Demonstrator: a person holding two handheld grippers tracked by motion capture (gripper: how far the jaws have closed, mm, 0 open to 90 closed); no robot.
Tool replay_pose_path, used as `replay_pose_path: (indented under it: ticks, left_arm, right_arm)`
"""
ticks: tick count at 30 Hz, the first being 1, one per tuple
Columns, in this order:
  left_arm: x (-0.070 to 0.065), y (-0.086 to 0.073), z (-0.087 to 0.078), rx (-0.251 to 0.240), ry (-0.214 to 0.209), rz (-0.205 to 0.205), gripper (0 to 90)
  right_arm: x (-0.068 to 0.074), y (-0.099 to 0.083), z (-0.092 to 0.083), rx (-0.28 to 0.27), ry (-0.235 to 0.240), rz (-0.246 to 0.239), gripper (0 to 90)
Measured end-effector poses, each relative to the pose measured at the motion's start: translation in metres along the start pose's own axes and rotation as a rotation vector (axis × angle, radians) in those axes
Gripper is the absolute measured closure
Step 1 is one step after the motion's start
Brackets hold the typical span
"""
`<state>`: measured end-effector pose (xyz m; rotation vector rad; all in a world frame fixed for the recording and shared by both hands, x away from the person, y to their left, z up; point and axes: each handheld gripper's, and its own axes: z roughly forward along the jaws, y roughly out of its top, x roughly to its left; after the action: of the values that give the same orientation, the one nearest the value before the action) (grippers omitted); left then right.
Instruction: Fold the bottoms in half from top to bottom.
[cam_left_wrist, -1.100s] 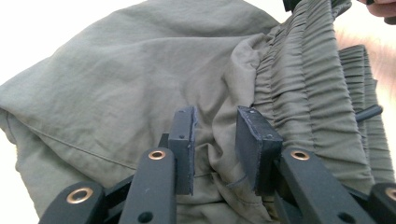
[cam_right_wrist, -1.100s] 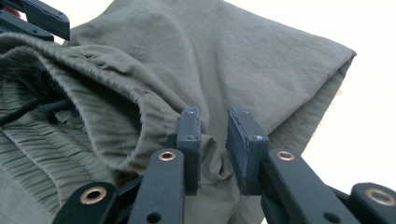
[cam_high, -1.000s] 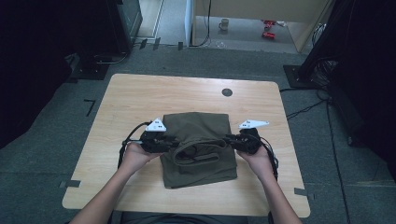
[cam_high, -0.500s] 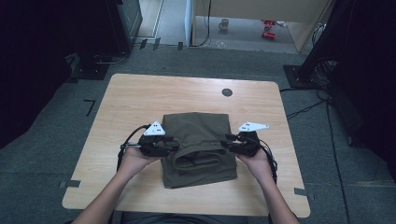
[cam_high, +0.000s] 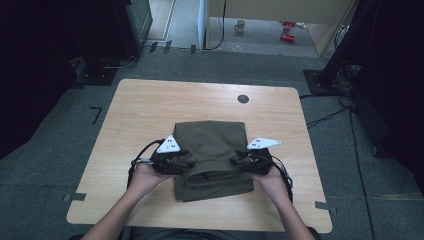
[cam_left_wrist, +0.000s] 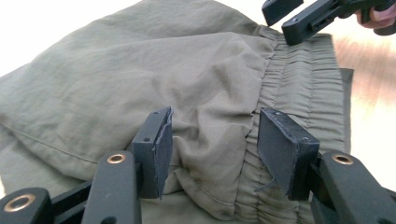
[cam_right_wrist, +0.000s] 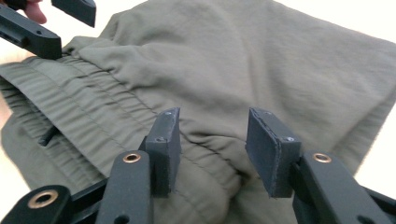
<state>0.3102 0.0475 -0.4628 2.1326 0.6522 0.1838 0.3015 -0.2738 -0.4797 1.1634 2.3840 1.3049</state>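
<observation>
Olive-green cloth, a folded pair of trousers (cam_high: 212, 152), lies in the middle of the near half of the wooden table (cam_high: 150, 107), its gathered waistband toward the person. The left gripper (cam_high: 176, 161) sits at the trousers' left edge and the right gripper (cam_high: 243, 160) at the right edge. On both, the jaws have just been opening; they stand apart, cloth between them but the pads not pressing on it.
</observation>
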Motion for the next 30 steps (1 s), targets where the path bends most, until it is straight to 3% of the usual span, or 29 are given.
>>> replay_pose_path:
  ticks: [12, 18, 23, 28, 30]
  left_arm:
    - [-0.022, -0.011, 0.004, 0.011, 0.001, 0.031, 45.6]
    - [-0.029, -0.019, 0.010, 0.065, 0.024, 0.067, 45.9]
    - [-0.027, -0.026, 0.012, 0.056, 0.017, 0.036, 45.5]
    - [-0.017, -0.031, 0.020, 0.082, -0.021, -0.041, 45.9]
    - [-0.016, -0.032, 0.021, 0.086, -0.010, -0.017, 45.7]
  right_arm:
    - [0.021, -0.010, 0.007, 0.022, 0.031, -0.049, 50.9]
    - [0.027, -0.018, 0.009, 0.028, 0.024, -0.078, 48.1]
    - [0.029, -0.024, 0.010, 0.023, 0.019, -0.104, 47.5]
    - [0.029, -0.030, 0.016, 0.057, 0.013, -0.095, 47.9]
    - [0.031, -0.030, 0.017, 0.061, 0.001, -0.094, 48.1]
